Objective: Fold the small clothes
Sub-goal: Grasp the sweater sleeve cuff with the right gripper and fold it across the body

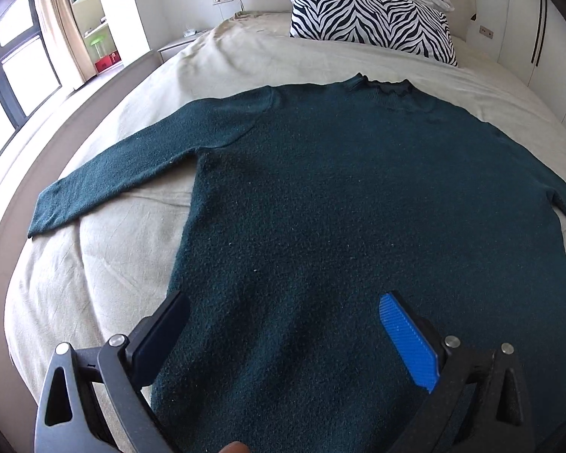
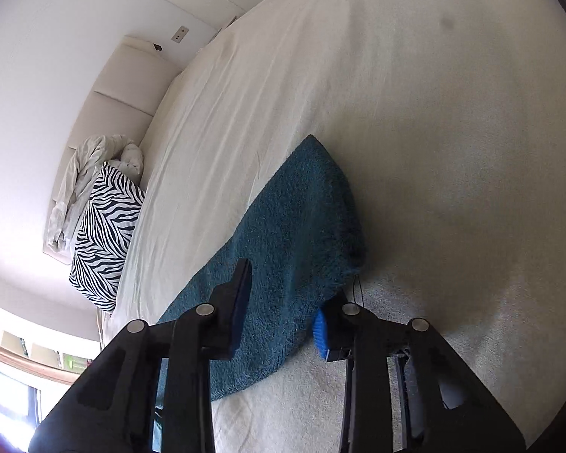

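1. A dark green sweater (image 1: 320, 196) lies flat, front down or up I cannot tell, on the cream bed sheet (image 1: 105, 271), collar toward the far zebra pillow (image 1: 369, 19), one sleeve (image 1: 124, 173) stretched out to the left.
2. The left gripper (image 1: 283, 339) hovers over the near hem, its fingers spread wide with the cloth under them, pinching nothing.
3. In the right wrist view the right gripper (image 2: 283, 302) sits at the other sleeve (image 2: 302, 226). Its fingers straddle the sleeve near the cuff, and the fabric humps up between them; the pads seem to be nipping it, though I cannot tell how firmly.
4. The step in hand looks like the first fold: bringing a sleeve in over the body.
5. Next, the right hand likely needs a sure pinch, then a lift and carry across toward the sweater's middle, while the left holds the hem down or takes its own sleeve.
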